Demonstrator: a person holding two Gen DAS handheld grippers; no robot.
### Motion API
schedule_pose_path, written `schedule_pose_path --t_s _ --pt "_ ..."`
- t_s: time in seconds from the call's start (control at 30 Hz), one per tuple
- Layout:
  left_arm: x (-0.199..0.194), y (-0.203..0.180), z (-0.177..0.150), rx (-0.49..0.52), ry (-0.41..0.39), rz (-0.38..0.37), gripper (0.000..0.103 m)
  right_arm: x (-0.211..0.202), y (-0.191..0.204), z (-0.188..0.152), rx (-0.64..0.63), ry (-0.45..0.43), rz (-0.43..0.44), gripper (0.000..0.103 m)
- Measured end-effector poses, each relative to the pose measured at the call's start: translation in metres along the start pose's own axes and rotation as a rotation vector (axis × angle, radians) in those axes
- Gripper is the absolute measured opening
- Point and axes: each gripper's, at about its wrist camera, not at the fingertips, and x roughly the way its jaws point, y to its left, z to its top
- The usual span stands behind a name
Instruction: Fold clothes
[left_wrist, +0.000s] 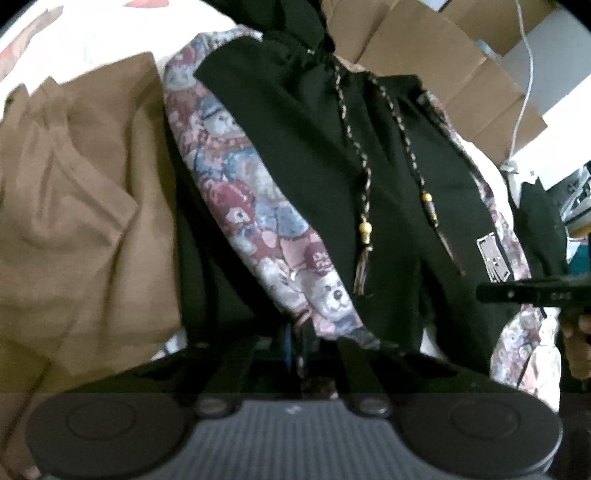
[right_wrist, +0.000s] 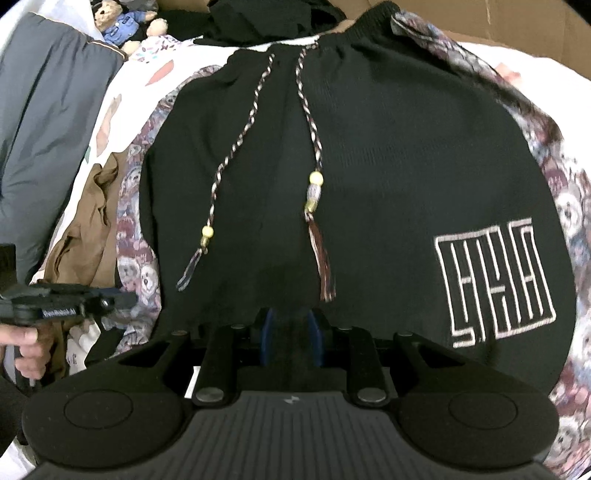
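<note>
The black drawstring garment (right_wrist: 369, 166) lies spread flat in front of me on a teddy-bear print cloth (left_wrist: 258, 221), its gathered waistband at the far end and its two braided cords (right_wrist: 310, 133) with yellow beads and tassels trailing down the middle toward me; a white maze-like emblem (right_wrist: 495, 284) sits near its right edge. My right gripper (right_wrist: 290, 332) grasps the near hem of this garment, a fold of black fabric pinched between the blue pads (right_wrist: 267, 332). My left gripper (left_wrist: 301, 347) is clenched tight at the garment's near left edge, where black fabric meets the bear print; what its pads hold I cannot tell. Left of the print lies a crumpled brown garment (left_wrist: 81, 206). Beyond it is a grey padded jacket (right_wrist: 48, 122), with a small teddy bear (right_wrist: 122, 22) at the far end. Cardboard boxes (left_wrist: 436, 59) stand behind.
</note>
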Motion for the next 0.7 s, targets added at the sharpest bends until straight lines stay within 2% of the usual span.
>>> schedule_pose_path --t_s 0.13,0.2,0.4,0.57,0.67,0.7 --pt "-0.039 0.011 0.000 0.018 -0.020 0.039 0.003 -0.002 -0.001 -0.006 0.015 -0.001 0.007 0.025" --pt "-0.061 0.020 0.001 0.025 -0.032 0.082 0.003 -0.003 0.000 -0.008 0.007 -0.002 0.017 0.025" --pt "-0.097 0.045 0.004 0.040 -0.028 0.228 0.003 0.003 0.014 -0.012 -0.030 0.017 0.053 0.025" --pt "-0.108 0.063 0.002 0.085 0.009 0.307 0.002 0.011 0.027 -0.015 -0.045 0.057 0.093 0.026" --pt "-0.106 0.075 0.002 0.102 0.034 0.342 0.002 0.019 0.041 -0.017 -0.056 0.095 0.130 0.043" --pt "-0.104 0.079 0.002 0.106 0.042 0.352 0.003 0.021 0.046 -0.018 -0.059 0.104 0.141 0.045"
